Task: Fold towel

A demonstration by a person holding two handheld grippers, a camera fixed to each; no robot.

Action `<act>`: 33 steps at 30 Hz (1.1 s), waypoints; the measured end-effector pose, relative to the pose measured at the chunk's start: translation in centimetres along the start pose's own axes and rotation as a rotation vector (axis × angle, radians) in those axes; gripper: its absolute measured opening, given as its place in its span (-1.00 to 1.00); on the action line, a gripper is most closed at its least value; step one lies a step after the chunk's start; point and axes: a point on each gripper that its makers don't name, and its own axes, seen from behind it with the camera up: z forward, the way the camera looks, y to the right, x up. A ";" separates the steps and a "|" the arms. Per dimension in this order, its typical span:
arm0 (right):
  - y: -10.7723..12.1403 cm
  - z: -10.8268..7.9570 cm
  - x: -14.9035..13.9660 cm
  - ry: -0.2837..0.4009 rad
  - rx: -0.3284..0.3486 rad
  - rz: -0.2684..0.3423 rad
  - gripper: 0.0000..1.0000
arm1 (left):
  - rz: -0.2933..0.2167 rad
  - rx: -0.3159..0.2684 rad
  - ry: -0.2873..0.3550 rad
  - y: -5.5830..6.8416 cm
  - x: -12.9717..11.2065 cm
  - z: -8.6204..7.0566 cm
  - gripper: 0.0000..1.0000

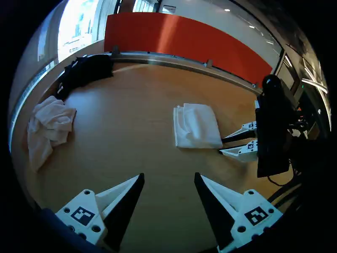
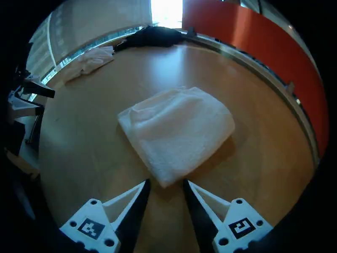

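- Towel (image 1: 197, 125) (image 2: 177, 130): white, folded into a thick, roughly rectangular pad. It lies flat near the middle of the bench (image 1: 126, 139) (image 2: 84, 143), well away from every edge.
- Bench: light wood, smooth top. Its far edge has a metal rail running below a red panel (image 1: 185, 40) (image 2: 261, 46).
- Left tongs (image 1: 169, 175): fingers set wide apart with nothing between them. They hover over bare wood on the near side of the towel and do not touch it.
- Right tongs (image 2: 166, 181) (image 1: 221, 146): fingers apart with a narrower gap, low over the bench. One corner of the towel lies just at the gap between the tips and is not clamped. Whether a tip touches the cloth cannot be told.
- Crumpled cloth (image 1: 48, 126) (image 2: 90, 59): white and unfolded, heaped near the window-side edge of the bench, well apart from the towel.
- Black garment (image 1: 86, 69) (image 2: 153, 36): bunched in the corner where the window-side edge meets the railed edge, just beyond the crumpled cloth.
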 end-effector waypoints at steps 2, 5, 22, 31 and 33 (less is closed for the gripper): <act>0.1 0.0 0.0 0.002 -0.005 0.003 -0.02 | 0.000 -0.001 0.000 0.0 0.0 0.0 0.75; 0.3 0.0 0.1 0.005 -0.010 0.013 -0.16 | 0.001 -0.002 -0.002 0.1 0.0 0.1 0.75; 0.7 -0.2 0.2 0.015 -0.030 0.002 -0.90 | 0.003 -0.003 -0.005 0.0 -0.1 0.3 0.75; 1.5 -1.6 2.4 0.047 -0.054 -0.020 -0.91 | 0.010 -0.009 0.002 0.0 0.1 0.2 0.75; 1.8 -2.2 3.2 0.058 -0.063 -0.028 -0.91 | 0.014 -0.010 0.009 0.1 0.4 0.1 0.75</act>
